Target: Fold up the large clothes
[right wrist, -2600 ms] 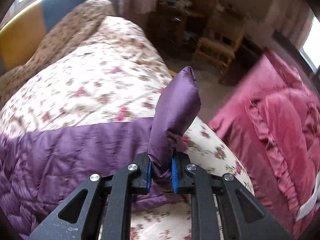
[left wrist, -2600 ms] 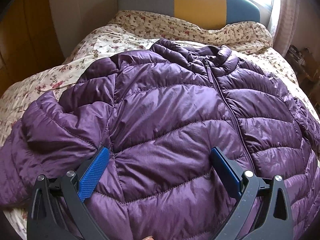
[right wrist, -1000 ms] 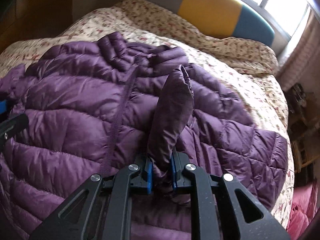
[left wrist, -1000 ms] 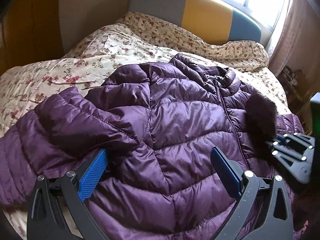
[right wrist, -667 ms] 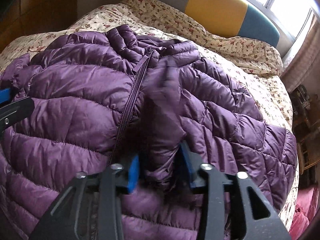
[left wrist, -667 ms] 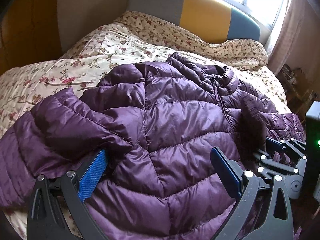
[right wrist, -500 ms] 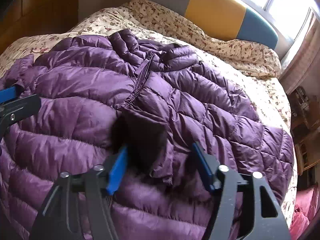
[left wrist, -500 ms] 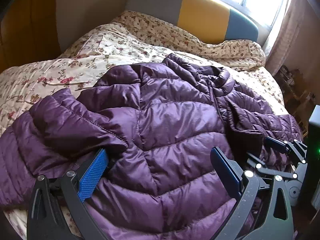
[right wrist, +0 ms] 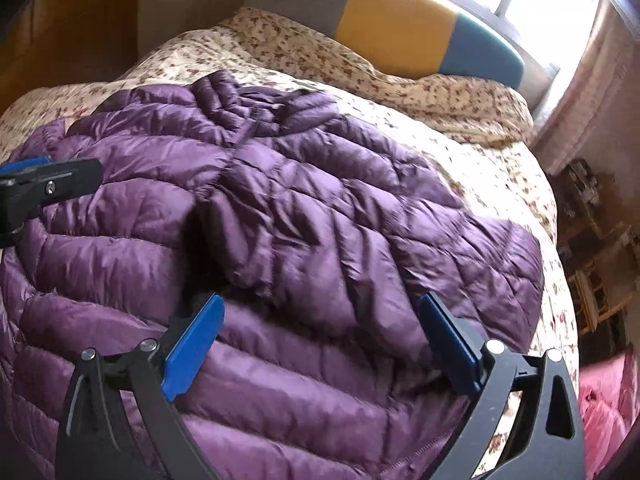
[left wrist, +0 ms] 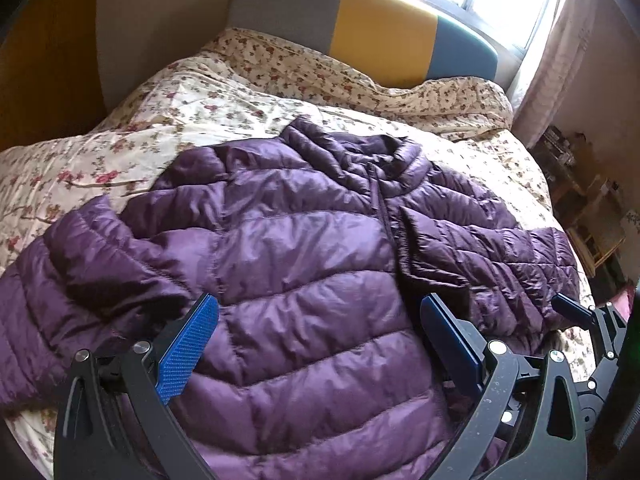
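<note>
From the left wrist view, a purple quilted jacket [left wrist: 304, 272] lies front-up on a bed [left wrist: 208, 108] covered with a floral quilt, its collar toward the grey, yellow and blue headboard [left wrist: 380, 20]. One sleeve [left wrist: 480, 248] is folded across the chest on the right side of the picture, its cuff lying near the zip. The other sleeve [left wrist: 80, 272] lies bunched at the left edge. The left claw [left wrist: 316, 344] hovers over the lower part of the jacket with its blue pads wide apart and nothing gripped between them. The right claw [left wrist: 588, 320] shows at the lower right border, just beside the jacket's edge.

From the right wrist view, which is somewhat blurred, the right claw [right wrist: 320, 344] hangs above the folded sleeve [right wrist: 320, 240]; its jaws are opening, already wide, and the sleeve appears to lie free below them, not pressed by either pad. The left claw [right wrist: 44, 180] enters from the left border over the jacket [right wrist: 120, 260]. A pink cloth [right wrist: 608, 412] sits at the lower right corner.
</note>
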